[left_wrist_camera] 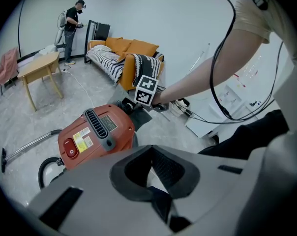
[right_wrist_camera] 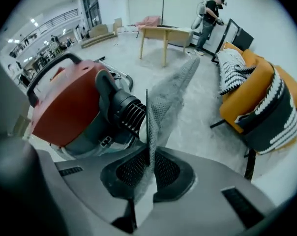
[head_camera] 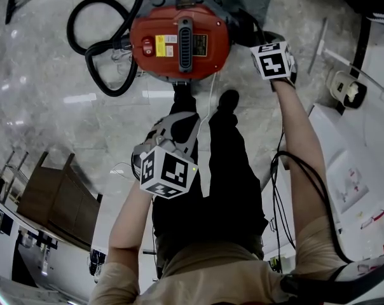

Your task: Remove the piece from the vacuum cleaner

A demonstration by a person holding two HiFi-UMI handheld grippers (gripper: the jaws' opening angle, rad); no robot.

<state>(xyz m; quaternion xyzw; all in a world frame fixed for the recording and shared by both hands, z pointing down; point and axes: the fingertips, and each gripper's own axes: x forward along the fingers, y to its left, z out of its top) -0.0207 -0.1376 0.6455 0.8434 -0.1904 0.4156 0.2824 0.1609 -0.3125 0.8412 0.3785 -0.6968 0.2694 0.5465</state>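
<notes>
A grey marbled floor is being shown across the head view, and everything is being carried by it. A vacuum cleaner with a red top is being seen at the top centre of that frame, with its black hose being looped at the upper left. A dark wooden cabinet is being shown at the lower left and white panels at the right edge.

In the right gripper view the room is being shown as wide and bright. An orange sofa is being seen at the right, draped with a black-and-white striped blanket. A wooden table is being shown at the top centre, and a person is standing beyond it at the upper right.

The vacuum cleaner's grey drum is being kept closed by the red top, so its inside is not being shown.

A grey perforated fabric piece is being pinched between the closed jaws of the right hand-held gripper. It is being held upright in the middle of the frame, just right of the vacuum cleaner's black hose port. Whether it is touching the machine cannot be told.

The left hand-held gripper is being held well back from the vacuum cleaner. Its jaws are being kept together, with nothing between them.
</notes>
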